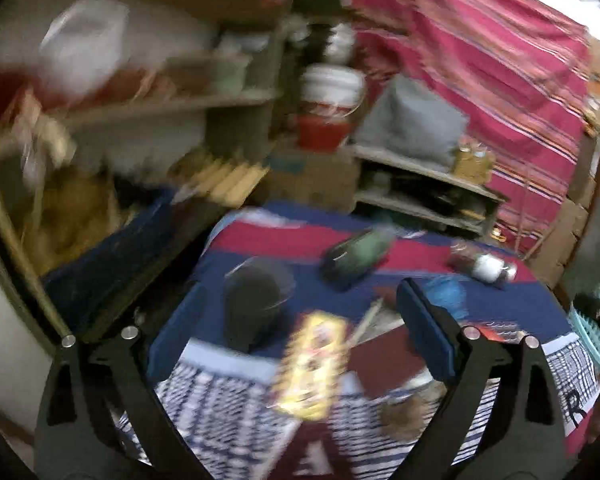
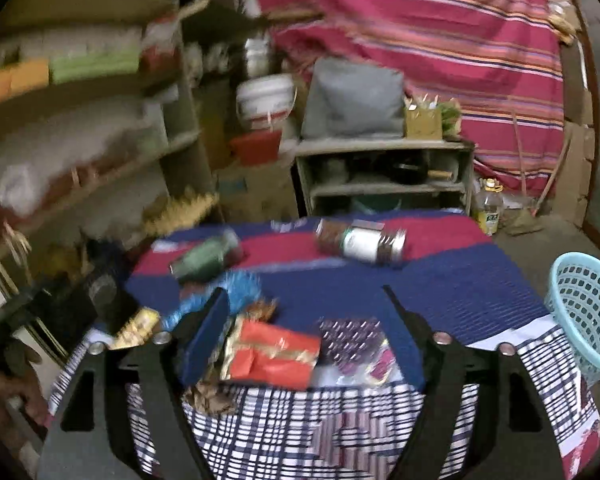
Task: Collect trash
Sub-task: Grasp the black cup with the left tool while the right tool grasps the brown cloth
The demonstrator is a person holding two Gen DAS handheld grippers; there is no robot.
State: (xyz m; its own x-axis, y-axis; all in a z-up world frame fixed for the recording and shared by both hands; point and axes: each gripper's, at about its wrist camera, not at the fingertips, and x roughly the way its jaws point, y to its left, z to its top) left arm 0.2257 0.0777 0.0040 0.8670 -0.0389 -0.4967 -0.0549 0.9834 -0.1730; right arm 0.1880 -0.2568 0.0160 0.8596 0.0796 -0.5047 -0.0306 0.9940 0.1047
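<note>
Trash all over the cloth-covered table [image 2: 480, 280], and both views are smeared with motion blur. Nearest the right gripper [image 2: 312, 332] lies a crumpled red-and-gold wrapper [image 2: 274, 356], flat on the cloth between the spread fingers, with a purple patterned wrapper [image 2: 350, 342] just beside it on the right and a brown crumpled scrap [image 2: 210, 398] at the near left. The right gripper's jaws stand wide apart and hold nothing. Behind its left finger, a blue shiny wrapper [image 2: 228, 292] is bunched up; further back a green can [image 2: 206, 258] lies on its side, and well to its right a jar with a white label [image 2: 360, 242] lies tipped over too. A light blue mesh basket [image 2: 584, 312] stands off the table's right edge. Over to the left wrist view: the left gripper [image 1: 300, 332] is also wide open and empty, hovering above a yellow snack packet [image 1: 310, 368] that sits near the table's front edge. A dark round container [image 1: 256, 304] sits just behind the packet to the left, the green can [image 1: 356, 256] lies beyond it, and the labelled jar [image 1: 484, 266] is off to the right. The blue wrapper [image 1: 448, 294] peeks out behind the right-hand finger. Behind the table, blurred shelves [image 2: 384, 168] and a red striped cloth [image 2: 440, 40] hang across the back.
</note>
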